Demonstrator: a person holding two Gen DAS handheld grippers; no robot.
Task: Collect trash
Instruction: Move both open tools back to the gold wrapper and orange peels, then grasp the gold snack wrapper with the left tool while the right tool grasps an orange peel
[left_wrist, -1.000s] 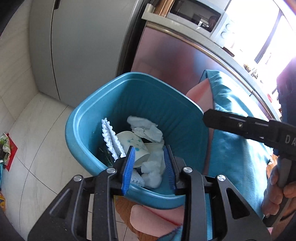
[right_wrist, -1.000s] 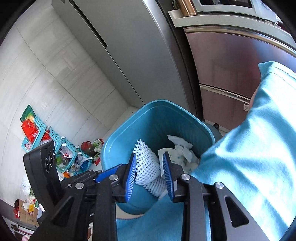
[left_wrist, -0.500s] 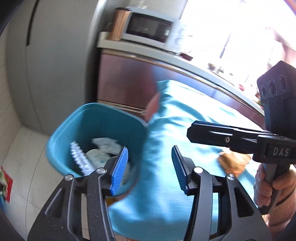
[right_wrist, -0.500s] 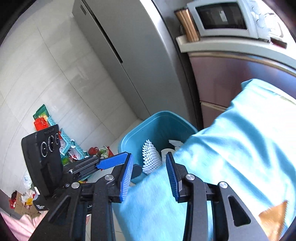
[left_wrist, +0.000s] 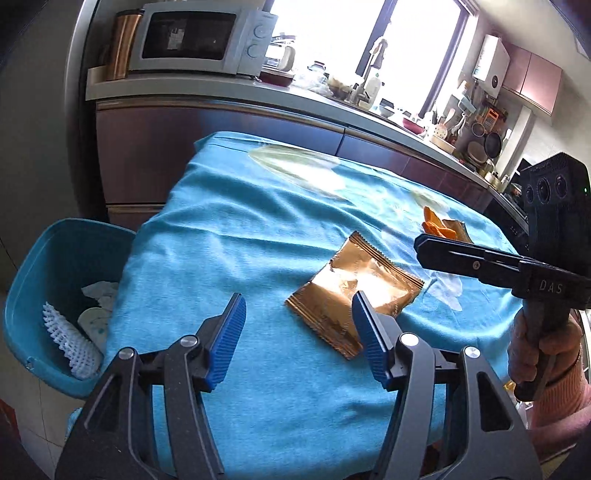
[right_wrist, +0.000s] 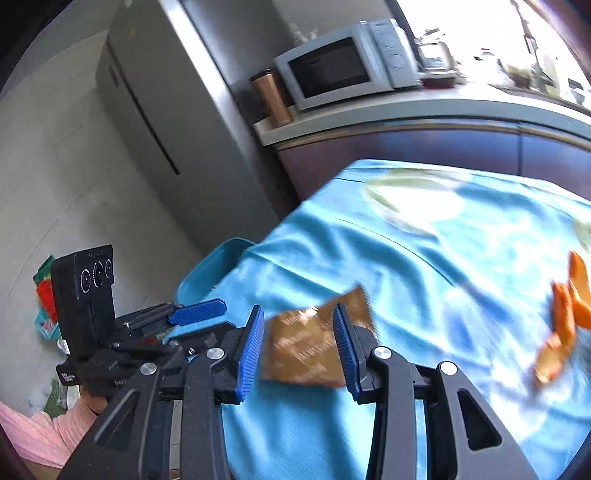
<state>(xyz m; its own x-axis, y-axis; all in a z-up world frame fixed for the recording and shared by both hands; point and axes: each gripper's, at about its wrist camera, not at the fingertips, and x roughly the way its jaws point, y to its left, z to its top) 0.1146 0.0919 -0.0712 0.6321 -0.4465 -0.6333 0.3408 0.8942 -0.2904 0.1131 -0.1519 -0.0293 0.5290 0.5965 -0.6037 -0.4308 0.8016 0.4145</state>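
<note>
A crinkled gold-brown foil wrapper (left_wrist: 352, 295) lies flat on the blue tablecloth (left_wrist: 229, 229). My left gripper (left_wrist: 299, 332) is open and empty, just short of the wrapper's near edge. My right gripper (right_wrist: 299, 347) is open and empty, hovering above the same wrapper (right_wrist: 310, 350), which shows between its fingers. Orange peel pieces (left_wrist: 437, 227) lie farther right on the cloth; they also show in the right wrist view (right_wrist: 569, 310). The blue trash bin (left_wrist: 33, 277) stands on the floor left of the table, holding white foam netting (left_wrist: 70, 343) and crumpled tissues (left_wrist: 98, 291).
A dark cabinet with a grey counter runs behind the table, with a microwave (left_wrist: 199, 37) and a copper canister (left_wrist: 122, 44) on it. A grey fridge (right_wrist: 155, 122) stands to the left. Bags and baskets of goods (right_wrist: 46, 295) sit on the floor far left.
Both grippers have swung away from over the bin to above the tablecloth. The left jaws have opened wider. The foil wrapper and orange peel have come into view.
</note>
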